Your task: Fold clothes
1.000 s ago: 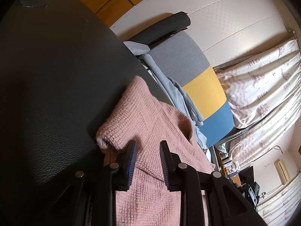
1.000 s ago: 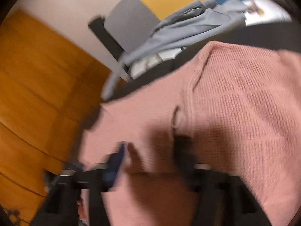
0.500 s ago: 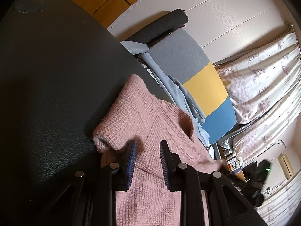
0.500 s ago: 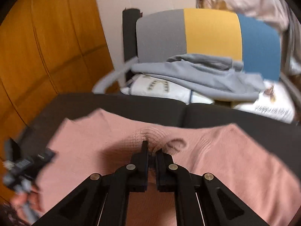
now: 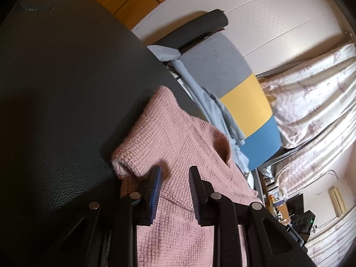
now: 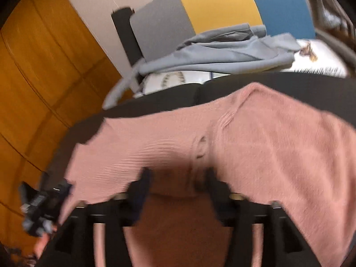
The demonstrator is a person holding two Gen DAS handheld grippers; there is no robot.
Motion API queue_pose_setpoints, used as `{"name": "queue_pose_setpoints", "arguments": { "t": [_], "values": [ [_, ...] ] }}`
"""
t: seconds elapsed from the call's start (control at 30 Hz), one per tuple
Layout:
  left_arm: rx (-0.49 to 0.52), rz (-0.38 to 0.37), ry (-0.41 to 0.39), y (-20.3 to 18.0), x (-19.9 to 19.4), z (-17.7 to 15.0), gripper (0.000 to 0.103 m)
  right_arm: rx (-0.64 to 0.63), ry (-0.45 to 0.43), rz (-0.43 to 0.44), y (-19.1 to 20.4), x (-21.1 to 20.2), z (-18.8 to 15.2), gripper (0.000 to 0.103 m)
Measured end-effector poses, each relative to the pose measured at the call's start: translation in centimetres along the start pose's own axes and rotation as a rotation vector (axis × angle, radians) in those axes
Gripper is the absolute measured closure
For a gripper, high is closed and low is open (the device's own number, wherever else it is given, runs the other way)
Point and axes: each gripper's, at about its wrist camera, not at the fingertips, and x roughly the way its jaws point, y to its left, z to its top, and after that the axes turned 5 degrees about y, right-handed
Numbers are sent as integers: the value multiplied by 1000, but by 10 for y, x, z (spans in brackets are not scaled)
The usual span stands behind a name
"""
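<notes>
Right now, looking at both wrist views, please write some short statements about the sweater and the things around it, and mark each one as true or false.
1. The sweater is pink and knitted. True.
2. The sweater lies on a white wooden table. False: it lies on a black leather-like surface.
3. The left gripper is open, with the sweater showing between its fingers. True.
4. The right gripper is clamped shut. False: its fingers stand apart over the sweater, though the view is blurred.
5. A grey garment is draped over a chair with grey, yellow and blue panels. True.
</notes>
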Motion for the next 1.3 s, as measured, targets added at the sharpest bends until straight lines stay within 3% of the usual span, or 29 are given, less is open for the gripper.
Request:
{"name": "queue_pose_setpoints", "arguments": {
  "t": [0.1,0.13,0.17,0.2,0.23,0.4,0.6,0.67,0.8,0.9,1.07,1.2,1.3],
  "values": [
    [84,21,18,-20,2,1,76,-80,38,-11,11,10,-6,42],
    [108,18,26,-26,4,0,76,-87,33,-8,13,7,-3,56],
    [133,29,32,-31,5,-1,76,-93,28,-6,16,4,-1,81],
    [159,40,37,-36,6,-2,76,-100,23,-4,18,2,1,95],
    [185,50,43,-41,7,-2,76,-106,18,-2,21,-1,3,97],
    [237,99,64,-49,13,-2,76,-138,-5,9,33,-16,14,97],
    [206,130,45,-42,11,3,76,-79,165,-119,2,4,2,97],
    [187,136,31,-38,10,5,75,-5,147,-116,-9,1,-5,96],
    [130,116,46,-23,15,4,75,-15,-36,-146,0,-28,-7,95],
    [110,101,38,-18,12,2,75,-97,-79,-89,20,-28,0,95],
    [100,106,21,-15,6,-4,75,-257,23,-91,54,18,11,95],
    [82,87,6,-9,-1,-8,75,-261,73,-144,53,56,21,95],
    [66,71,7,-6,0,-8,75,-216,64,-110,40,56,22,95]
  ]
}}
